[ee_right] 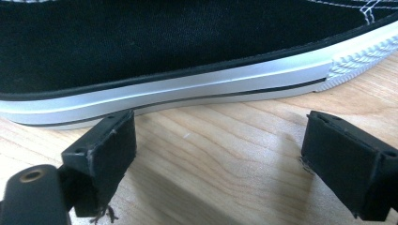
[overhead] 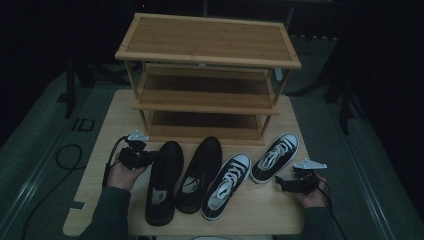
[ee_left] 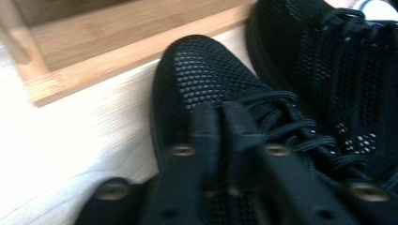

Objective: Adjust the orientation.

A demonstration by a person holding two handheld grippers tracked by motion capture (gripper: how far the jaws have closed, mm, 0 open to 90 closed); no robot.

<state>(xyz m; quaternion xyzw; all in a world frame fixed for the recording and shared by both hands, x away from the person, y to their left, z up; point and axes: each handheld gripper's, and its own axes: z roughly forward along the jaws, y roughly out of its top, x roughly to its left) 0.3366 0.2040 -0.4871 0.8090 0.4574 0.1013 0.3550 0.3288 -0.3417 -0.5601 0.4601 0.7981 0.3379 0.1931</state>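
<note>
Leftmost, black mesh shoe (ee_left: 206, 79) toe near shelf (ee_left: 117, 47) edge; left gripper (ee_left: 220, 122) clamped.

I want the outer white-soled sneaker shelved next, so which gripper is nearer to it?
Right. The right gripper sits just beside the white-soled sneaker, fingers open toward its sole. The left gripper is across the row, at the black mesh shoe.

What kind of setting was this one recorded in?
Probably a staged recording area, not a home: a small wooden table stands on grey floor amid dark surroundings, holding a three-tier bamboo shoe rack and four shoes, with a loose cable lying beside it.
</note>
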